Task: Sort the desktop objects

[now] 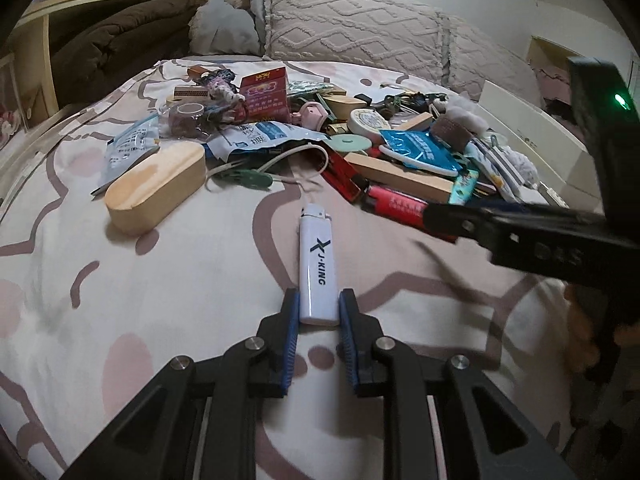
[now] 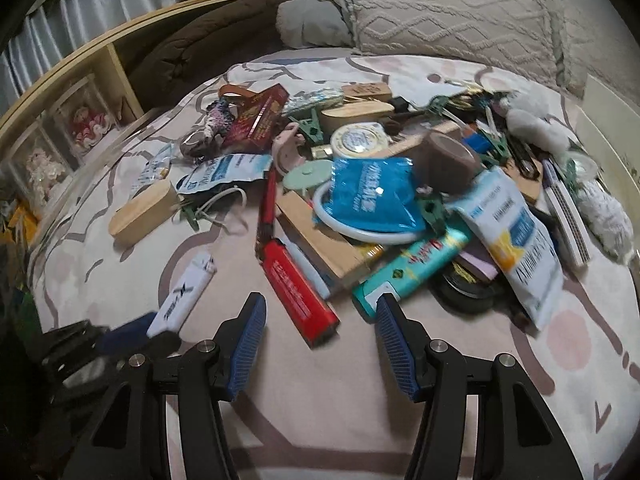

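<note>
1. Left tongs [image 1: 319, 312] clamped on the near end of a white lighter [image 1: 316, 264]; blue pads [image 1: 294, 316] pressing both long sides.
2. Lighter's long axis running straight away from the tongs, metal cap at the far end, pointing at the heap. Body low over the bedspread [image 1: 120, 300]; lifted or resting, cannot tell.
3. Right tongs [image 2: 320, 320] apart, nothing between the pads. Red lighter [image 2: 298, 292] lying just beyond the gap, slanted, its near end between the fingertips' line, its far end toward the pile.
4. Red lighter nearer the right hand; white one already taken by the left. From the right wrist view, white lighter [image 2: 188, 292] off to the left, gripped at its near end.
5. Likely next call for the right tongs: short reach forward, slight roll to square the pads across the red lighter's slanted sides.
6. Teal tube [image 2: 416, 264] touching or almost touching the right fingertip; risk of nudging it on closing.
7. Heap [image 2: 380, 184] of packets, wooden blocks, clips and tape rolls far of both tongs, on the bed, not a bench.
8. Containers: pale tray edge [image 2: 612, 136] at far right; contents not discernible. No sorting bin visible near the lighters.
</note>
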